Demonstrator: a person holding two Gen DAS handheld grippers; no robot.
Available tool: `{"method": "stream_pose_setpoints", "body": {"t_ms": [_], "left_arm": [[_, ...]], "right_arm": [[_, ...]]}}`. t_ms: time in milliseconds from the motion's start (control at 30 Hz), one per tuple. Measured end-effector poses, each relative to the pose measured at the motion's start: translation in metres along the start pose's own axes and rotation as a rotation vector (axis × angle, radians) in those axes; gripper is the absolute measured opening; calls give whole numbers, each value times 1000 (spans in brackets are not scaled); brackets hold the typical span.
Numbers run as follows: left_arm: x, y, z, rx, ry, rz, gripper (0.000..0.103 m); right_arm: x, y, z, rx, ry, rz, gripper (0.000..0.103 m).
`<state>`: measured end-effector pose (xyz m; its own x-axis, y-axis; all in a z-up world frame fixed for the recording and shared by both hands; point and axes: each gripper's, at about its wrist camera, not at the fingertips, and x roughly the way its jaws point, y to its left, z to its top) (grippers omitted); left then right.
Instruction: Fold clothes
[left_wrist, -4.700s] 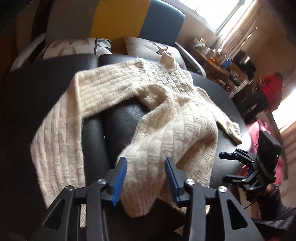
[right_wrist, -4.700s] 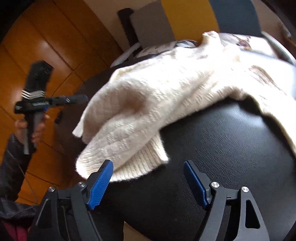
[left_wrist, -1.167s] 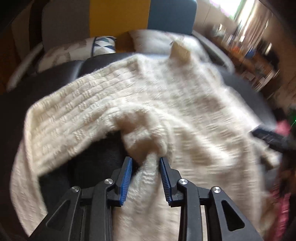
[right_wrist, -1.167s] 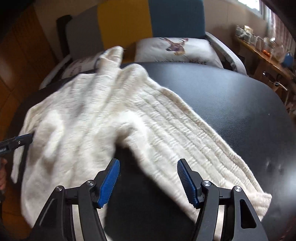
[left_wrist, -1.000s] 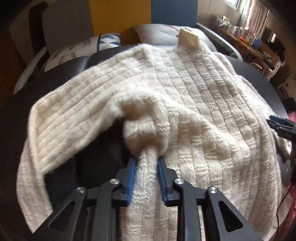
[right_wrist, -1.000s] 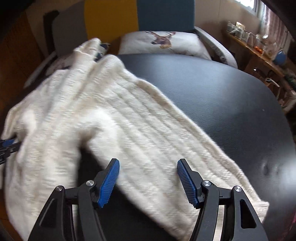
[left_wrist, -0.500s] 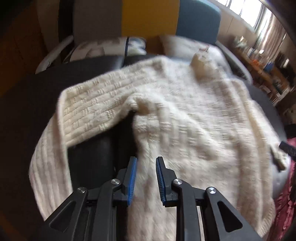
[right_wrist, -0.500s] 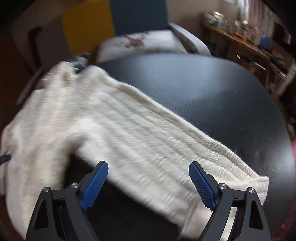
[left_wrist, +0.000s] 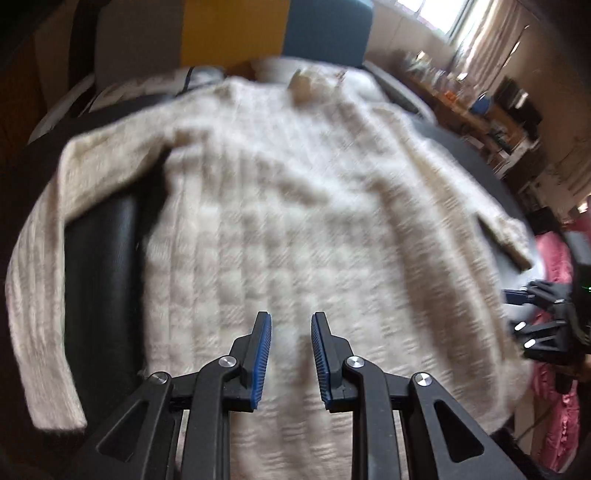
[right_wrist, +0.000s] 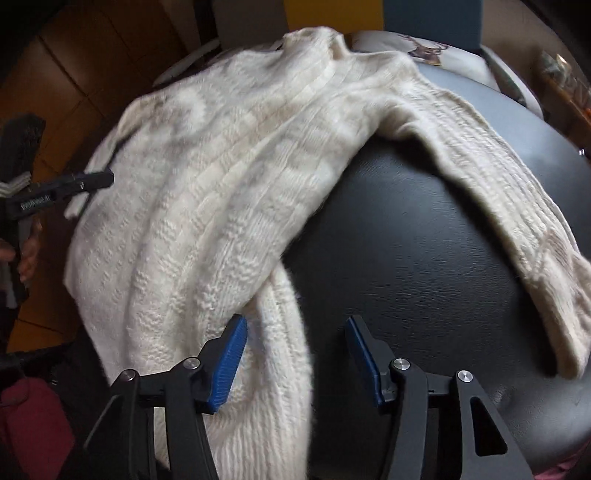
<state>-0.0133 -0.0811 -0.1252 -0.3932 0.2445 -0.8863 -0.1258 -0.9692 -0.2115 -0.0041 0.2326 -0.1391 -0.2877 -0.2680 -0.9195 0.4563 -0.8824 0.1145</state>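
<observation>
Cream cable-knit sweater (left_wrist: 295, 206) (chunky, ribbed) across smooth black leather table (right_wrist: 424, 236)

Bright window (left_wrist: 439, 14) (upper right) behind a cluttered shelf (left_wrist: 476, 110).

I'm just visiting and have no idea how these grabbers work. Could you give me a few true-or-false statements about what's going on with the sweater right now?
1. The cream knit sweater lies spread on a black padded surface. True.
2. The right gripper has its jaws clamped on a sleeve. False: the jaws stand wide apart, open over the sweater's lower edge.
3. The left gripper has its jaws narrowly apart, with no fabric pinched between them. True.
4. The sweater is already folded into a neat square. False: body and both sleeves are laid out.
5. A cushion with a deer print sits beyond the sweater. True.
</observation>
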Motion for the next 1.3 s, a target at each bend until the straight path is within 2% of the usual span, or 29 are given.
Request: {"method": "stream_pose_setpoints", "body": {"t_ms": [33,67,100,167,200,300,367,433,533,600,667,700,800,900,967,1033,1067,1100,1167,1233,1300], "left_arm": [[5,3,-3,-9,13,7,22],[4,6,-4,-9,-3,-4,22],[3,7,-5,-2,-1,0,22],[2,11,-6,-2,0,4,22],[2,14,-6,-6,-1,-3,22],[-1,17,-4,-18,1,-14,22],[-1,14,1,-11,14,1,22],[-3,11,5,-5,27,9,22],[-12,11,9,-4,27,-2,22],[-24,13,12,9,-28,-9,22],[-32,15,16,19,-80,-10,22],[-35,16,18,16,-98,-24,22],[-38,20,28,4,-122,-52,22],[-28,15,35,20,-132,-55,22],[-18,17,41,20,-121,-50,22],[0,25,36,0,-56,6,22],[9,31,32,-7,-16,41,22],[6,36,26,-14,-46,16,23],[4,42,21,-29,-29,15,23],[2,41,23,-35,-6,31,22],[1,39,25,-41,18,47,22]], "right_arm": [[1,8,2,-32,-4,-27,46],[0,18,3,-63,-1,-43,15],[-1,32,3,-127,8,-107,7],[-3,66,-6,-356,34,-338,7],[-8,74,-12,-419,43,-414,7],[-31,65,-30,-400,72,-507,7],[-34,47,-44,-338,110,-533,7],[-26,34,-57,-295,154,-514,7],[-30,26,-55,-202,129,-390,9],[-43,19,-45,-152,83,-346,25],[-61,9,-30,-111,21,-343,58],[-70,4,-23,-91,-11,-341,61],[-84,-7,9,-24,-134,-263,63],[-71,-5,43,8,-211,-170,65],[-48,-4,61,46,-212,-67,65],[-17,2,70,81,-164,-11,65],[-6,-1,69,92,-139,-31,65],[0,-6,65,108,-126,-55,65],[13,-16,57,141,-99,-101,65],[25,-27,50,174,-72,-148,70],[28,-29,45,174,-75,-158,71]]}}
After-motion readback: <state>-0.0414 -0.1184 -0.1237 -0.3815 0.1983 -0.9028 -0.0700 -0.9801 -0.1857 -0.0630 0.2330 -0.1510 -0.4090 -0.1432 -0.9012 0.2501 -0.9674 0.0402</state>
